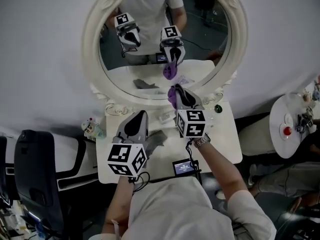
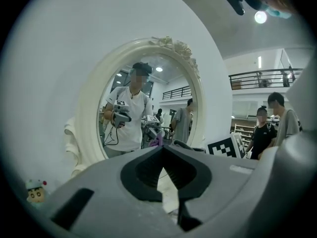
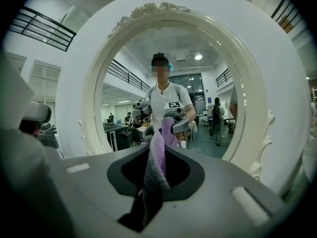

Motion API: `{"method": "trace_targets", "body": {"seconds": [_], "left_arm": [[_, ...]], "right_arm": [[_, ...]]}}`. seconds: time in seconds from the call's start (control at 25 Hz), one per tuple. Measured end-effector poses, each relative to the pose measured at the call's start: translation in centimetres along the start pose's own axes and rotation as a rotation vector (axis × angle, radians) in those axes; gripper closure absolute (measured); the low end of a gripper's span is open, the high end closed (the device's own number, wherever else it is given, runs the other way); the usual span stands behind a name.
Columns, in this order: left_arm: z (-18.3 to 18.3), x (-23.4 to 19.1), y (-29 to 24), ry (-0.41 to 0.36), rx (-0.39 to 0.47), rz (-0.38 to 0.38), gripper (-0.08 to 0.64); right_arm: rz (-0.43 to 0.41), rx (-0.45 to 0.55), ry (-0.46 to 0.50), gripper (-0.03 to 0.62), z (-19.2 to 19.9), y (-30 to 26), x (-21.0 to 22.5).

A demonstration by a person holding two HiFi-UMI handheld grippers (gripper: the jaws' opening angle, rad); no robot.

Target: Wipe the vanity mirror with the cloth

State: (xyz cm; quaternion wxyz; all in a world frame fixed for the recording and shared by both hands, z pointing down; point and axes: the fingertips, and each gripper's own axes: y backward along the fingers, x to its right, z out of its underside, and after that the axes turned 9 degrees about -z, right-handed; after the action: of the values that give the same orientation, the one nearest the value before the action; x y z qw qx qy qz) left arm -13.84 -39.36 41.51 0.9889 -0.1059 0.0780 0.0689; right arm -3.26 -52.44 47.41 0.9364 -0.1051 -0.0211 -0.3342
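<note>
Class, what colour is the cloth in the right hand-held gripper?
Purple. The cloth shows best in the right gripper view.

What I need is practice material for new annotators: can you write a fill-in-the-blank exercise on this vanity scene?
1. The right gripper is shut on a ____ cloth.
2. The left gripper has ____ between its jaws.
3. The mirror reflects ____ grippers.

Missing words: purple; nothing; two.

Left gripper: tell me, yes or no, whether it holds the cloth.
No, the left gripper has its jaws together on nothing; the purple cloth is pinched in the right gripper.
</note>
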Motion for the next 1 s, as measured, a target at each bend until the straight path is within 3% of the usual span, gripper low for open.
{"method": "trace_targets", "body": {"seconds": [0.52,0.8,1.0], "left_arm": [[1.3,-9.5,5.1,0.042,0.002,-0.25,0.557],[2.4,-9.0,4.3,0.052,-0.015,-0.321,0.557],[3.2,-5.2,1.2,0.046,-0.035,-0.275,0.557]], "right_arm": [[-0.244,-0.069,-0.018,0.538,4.1,-9.6,-12.0],[-0.282,-0.079,-0.005,0.538,4.9,-10.9,-10.5],[-0.262,-0.084,0.011,0.538,5.0,-9.5,-6.3]]}}
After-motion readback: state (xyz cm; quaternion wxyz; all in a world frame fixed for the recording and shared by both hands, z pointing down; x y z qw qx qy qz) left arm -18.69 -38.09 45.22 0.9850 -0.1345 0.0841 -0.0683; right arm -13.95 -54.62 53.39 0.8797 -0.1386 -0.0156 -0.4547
